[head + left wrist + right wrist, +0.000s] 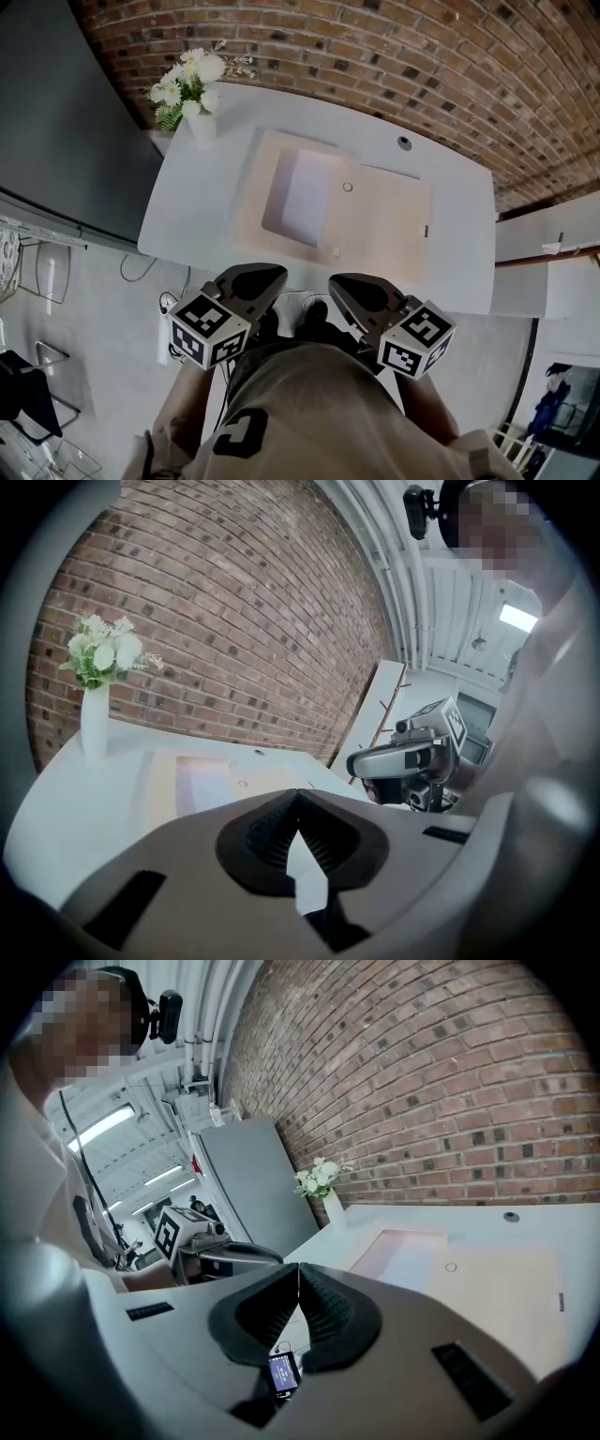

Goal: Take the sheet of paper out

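Observation:
A white sheet of paper [307, 197] lies in the sunken left half of a beige board [389, 225] on the white table [459, 169]. The sheet also shows in the left gripper view [202, 780] and the right gripper view [412, 1258]. Both grippers hang side by side in front of the table's near edge, close to the person's body and apart from the board. My left gripper [272, 274] [298, 794] is shut with nothing in it. My right gripper [339, 281] [298, 1267] is shut and empty too.
A white vase of flowers [200, 120] stands at the table's far left corner. A small ring [348, 187] sits on the board and a round hole [404, 142] in the tabletop behind it. A brick wall backs the table; a dark cabinet [56, 141] stands left.

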Available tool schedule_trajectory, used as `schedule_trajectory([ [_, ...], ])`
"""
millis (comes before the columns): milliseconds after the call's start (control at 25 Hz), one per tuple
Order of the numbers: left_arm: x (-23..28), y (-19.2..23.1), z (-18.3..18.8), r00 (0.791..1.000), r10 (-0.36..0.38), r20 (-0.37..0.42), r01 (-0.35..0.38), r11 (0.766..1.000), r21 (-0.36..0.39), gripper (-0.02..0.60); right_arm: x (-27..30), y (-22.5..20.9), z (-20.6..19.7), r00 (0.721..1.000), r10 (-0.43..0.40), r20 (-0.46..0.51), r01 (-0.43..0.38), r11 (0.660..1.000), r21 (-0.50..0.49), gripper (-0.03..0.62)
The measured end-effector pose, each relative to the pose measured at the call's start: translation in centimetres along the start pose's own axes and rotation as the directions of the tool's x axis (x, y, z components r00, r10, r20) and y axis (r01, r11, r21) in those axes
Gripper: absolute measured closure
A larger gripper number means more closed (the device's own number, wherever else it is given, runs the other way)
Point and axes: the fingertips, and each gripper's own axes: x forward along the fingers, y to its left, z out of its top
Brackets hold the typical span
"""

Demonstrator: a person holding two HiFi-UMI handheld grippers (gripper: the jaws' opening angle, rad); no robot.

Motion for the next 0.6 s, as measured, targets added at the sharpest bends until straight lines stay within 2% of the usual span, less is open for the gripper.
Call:
schedule_trajectory([
  [280,2.6,-1.7,1.1,0.999,0.050,-0.002,-0.050,0.999,0.006,0.568,-2.0,-3.0,0.5,0.998,0.050,0.026,-0.050,0.998,0.023,0.569],
  [600,5.3,-3.0,2.4,0.989,0.146,-0.001,-0.146,0.989,0.008,0.567,-4.1,-6.0,0.8,0.990,0.138,0.027,-0.139,0.990,0.023,0.569],
])
